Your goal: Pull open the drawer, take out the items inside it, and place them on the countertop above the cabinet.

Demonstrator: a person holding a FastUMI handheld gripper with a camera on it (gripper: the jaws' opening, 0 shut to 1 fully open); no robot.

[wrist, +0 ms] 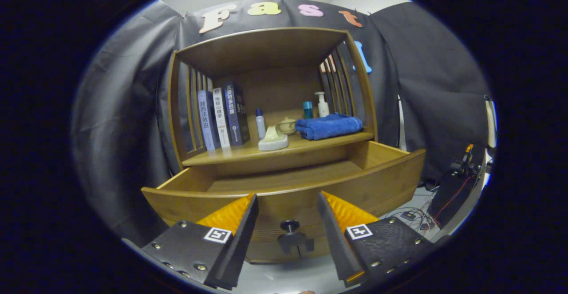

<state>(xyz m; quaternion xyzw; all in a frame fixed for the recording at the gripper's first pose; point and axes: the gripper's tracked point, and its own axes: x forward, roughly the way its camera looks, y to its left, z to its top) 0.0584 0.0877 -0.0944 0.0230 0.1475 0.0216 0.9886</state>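
Books [222,116] upright at left of surface [235,154]; bottle [260,123], soap dish [273,141], folded blue towel [328,126] further right. Below, drawer [284,192] pulled open. Gripper [287,216] jaws apart, holding nothing, flanking knob [289,227].

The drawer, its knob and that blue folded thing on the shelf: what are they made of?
Drawer: looks like wood, honey-brown with visible grain and a soft sheen.
Knob: dark, probably metal; too small to be sure.
Blue towel: soft, fuzzy cloth, folded, maybe microfibre.
The gripper has its fingers open, apart on either side of the knob.
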